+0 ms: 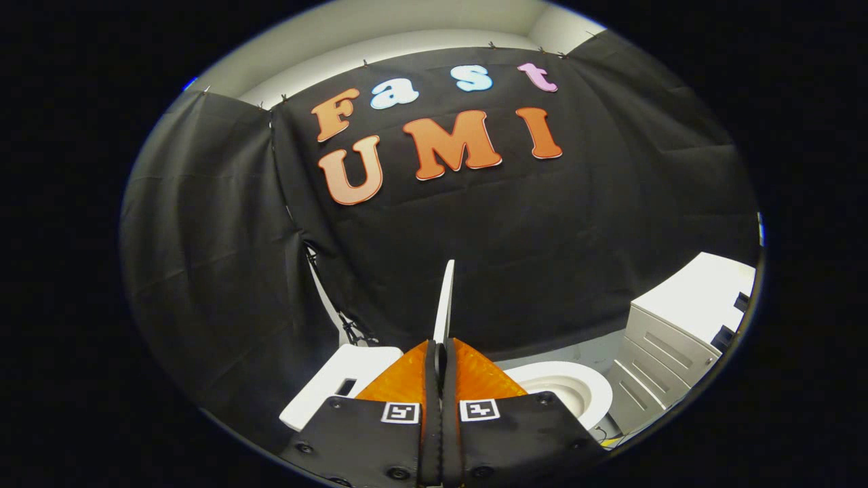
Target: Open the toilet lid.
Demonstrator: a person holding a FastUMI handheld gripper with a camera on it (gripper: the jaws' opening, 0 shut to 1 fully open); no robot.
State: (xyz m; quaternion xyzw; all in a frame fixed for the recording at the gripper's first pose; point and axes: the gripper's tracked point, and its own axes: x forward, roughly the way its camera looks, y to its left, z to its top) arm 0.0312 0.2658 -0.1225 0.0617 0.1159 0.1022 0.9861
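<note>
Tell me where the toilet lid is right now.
In the gripper view the toilet lid stands raised on edge, pinched between the gripper's closed fingers, with the open toilet seat to its right and the tank to its left.

Even, fairly dim light falls from above the black cloth wall, which bows with fisheye distortion, without glare or blur.

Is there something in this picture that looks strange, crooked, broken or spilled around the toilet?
Nothing stands out. The gripper is shut on the toilet lid, which stands raised, seen edge-on between the fingers. Beyond them the toilet seat lies flat around the bowl, the tank looks whole, and the cabinet has its drawers closed. No spill shows.
</note>
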